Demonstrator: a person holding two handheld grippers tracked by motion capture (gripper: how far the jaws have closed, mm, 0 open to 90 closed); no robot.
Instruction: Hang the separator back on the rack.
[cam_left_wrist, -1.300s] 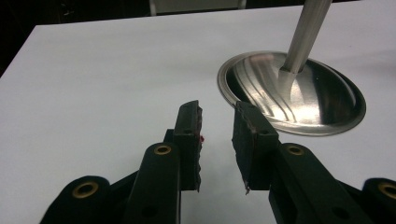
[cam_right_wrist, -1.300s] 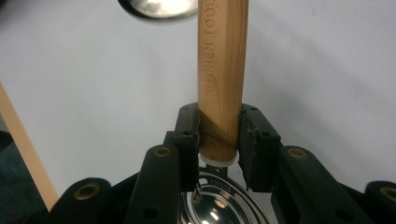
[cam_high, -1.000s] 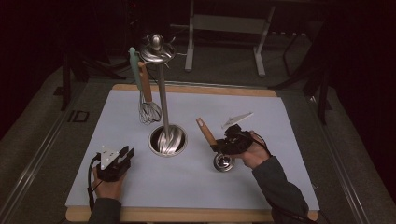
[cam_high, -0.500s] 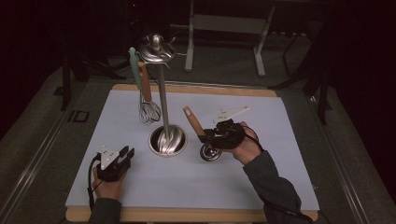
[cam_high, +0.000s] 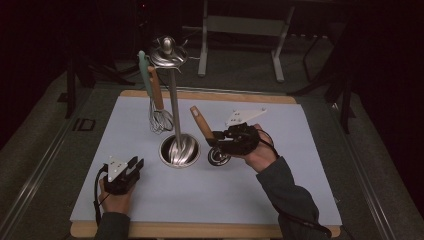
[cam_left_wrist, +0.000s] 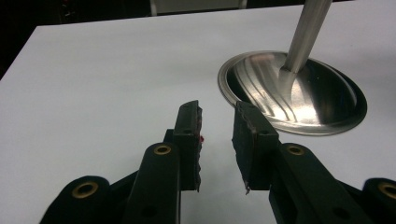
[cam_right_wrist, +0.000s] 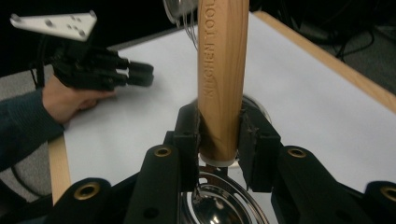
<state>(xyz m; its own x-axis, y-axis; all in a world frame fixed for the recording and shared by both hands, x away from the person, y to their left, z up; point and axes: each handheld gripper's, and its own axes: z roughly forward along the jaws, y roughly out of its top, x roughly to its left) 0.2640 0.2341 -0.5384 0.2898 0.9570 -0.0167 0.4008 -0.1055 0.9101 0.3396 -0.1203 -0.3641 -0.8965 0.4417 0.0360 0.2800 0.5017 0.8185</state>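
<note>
a: what is the right gripper (cam_high: 216, 138) holding?

b: a kitchen tool with a wooden handle (cam_right_wrist: 221, 79). its two jaws are closed tight on the low end of the handle, one on each side.

a: is there writing on it?

b: yes. in the right gripper view i can read "kitchen tool" going up the handle. the letters run off the top, so there may be more.

a: which way does the tool point?

b: in the high view the handle leans up and away, to the far left, toward the tall pole. its shiny metal end (cam_high: 218, 156) hangs down below the jaws, just above the white mat (cam_high: 300, 150), a bit right of the round dish. i cannot tell if that end touches the mat.

a: what is in the round dish?

b: the dish is the shiny metal base (cam_high: 179, 149) of a rack (cam_high: 174, 107). just the silver pole stands in its middle. at the top of the pole hang a whisk (cam_high: 159, 118) with a wooden handle and a pale green tool (cam_high: 144, 71).

a: and the left gripper (cam_high: 134, 165)?

b: it rests low on the near left part of the mat, in a hand. in the left gripper view its jaws are a little way apart, with nothing between them, and they point at the shiny base.
</note>
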